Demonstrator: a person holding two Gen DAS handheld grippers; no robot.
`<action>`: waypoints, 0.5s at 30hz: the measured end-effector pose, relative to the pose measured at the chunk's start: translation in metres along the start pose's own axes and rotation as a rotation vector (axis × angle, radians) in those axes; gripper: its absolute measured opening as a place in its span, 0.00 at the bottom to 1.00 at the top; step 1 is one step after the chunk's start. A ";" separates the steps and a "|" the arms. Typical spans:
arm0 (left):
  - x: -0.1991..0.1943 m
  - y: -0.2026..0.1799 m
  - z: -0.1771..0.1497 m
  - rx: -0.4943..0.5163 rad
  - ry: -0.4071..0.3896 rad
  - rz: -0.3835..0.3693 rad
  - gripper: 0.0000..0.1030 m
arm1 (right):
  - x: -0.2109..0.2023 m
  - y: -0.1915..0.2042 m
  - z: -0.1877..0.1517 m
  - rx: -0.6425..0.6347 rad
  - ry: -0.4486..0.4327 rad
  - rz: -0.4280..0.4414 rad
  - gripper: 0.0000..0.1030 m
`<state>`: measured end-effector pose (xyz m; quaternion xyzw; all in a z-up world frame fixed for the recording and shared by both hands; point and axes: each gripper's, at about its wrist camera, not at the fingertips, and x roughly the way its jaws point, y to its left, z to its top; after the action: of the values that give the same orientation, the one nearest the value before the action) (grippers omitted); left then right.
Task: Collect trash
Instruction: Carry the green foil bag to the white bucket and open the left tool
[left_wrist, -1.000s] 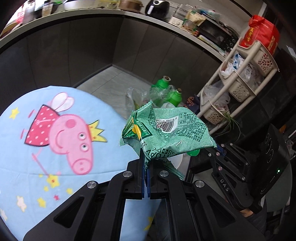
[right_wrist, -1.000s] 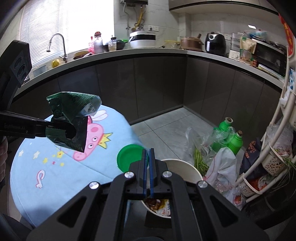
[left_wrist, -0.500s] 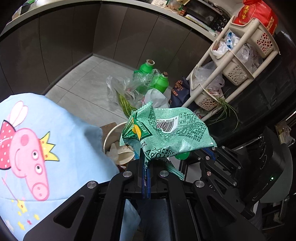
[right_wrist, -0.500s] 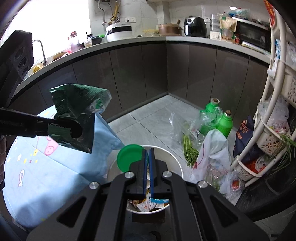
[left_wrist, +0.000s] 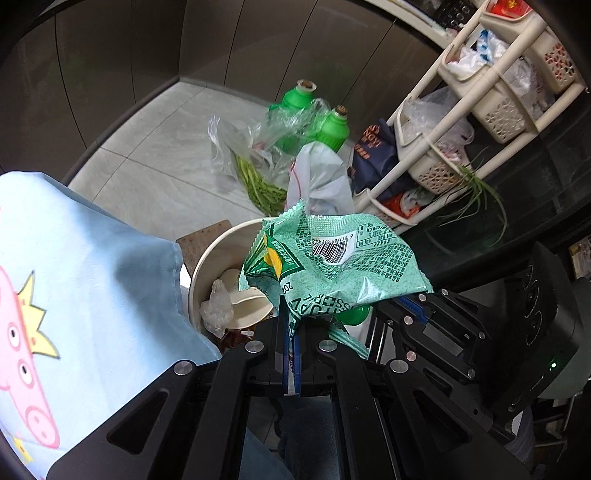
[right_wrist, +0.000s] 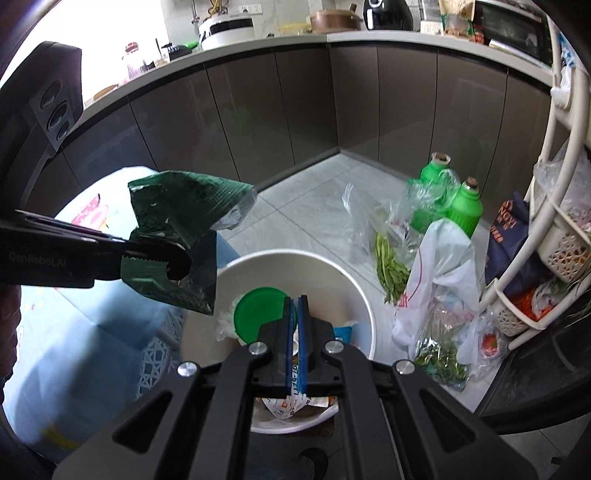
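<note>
Left gripper (left_wrist: 291, 332) pinches wrapper (left_wrist: 332, 266) above bin (right_wrist: 354, 288); right gripper (right_wrist: 295, 317) clamps green lid (right_wrist: 258, 310) over it. Tablecloth (left_wrist: 92, 277) edge beside, tiled floor (left_wrist: 166, 155) w/ bags beyond.

Both grippers: left gripper (left_wrist: 290, 354) & right gripper (right_wrist: 295, 343) matte black, blue finger pads, silver screws; "GenRobot.AI" lettering on left.

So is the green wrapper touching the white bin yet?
Apart. The right wrist view shows the green wrapper, pinched in the left tool, hanging in the air beside and above the white bin's rim.
</note>
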<state>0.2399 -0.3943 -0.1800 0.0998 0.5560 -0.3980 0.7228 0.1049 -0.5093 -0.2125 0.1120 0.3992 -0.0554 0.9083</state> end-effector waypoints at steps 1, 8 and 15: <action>0.006 0.001 0.001 0.000 0.008 0.002 0.01 | 0.005 -0.001 -0.002 0.000 0.008 0.002 0.04; 0.034 0.005 0.003 0.017 0.044 0.021 0.02 | 0.035 -0.007 -0.017 0.004 0.060 0.023 0.07; 0.018 0.000 0.002 0.041 -0.086 0.079 0.70 | 0.033 -0.004 -0.027 -0.051 0.037 0.037 0.51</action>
<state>0.2429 -0.4037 -0.1955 0.1193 0.5119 -0.3842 0.7591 0.1067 -0.5065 -0.2550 0.0974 0.4151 -0.0265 0.9042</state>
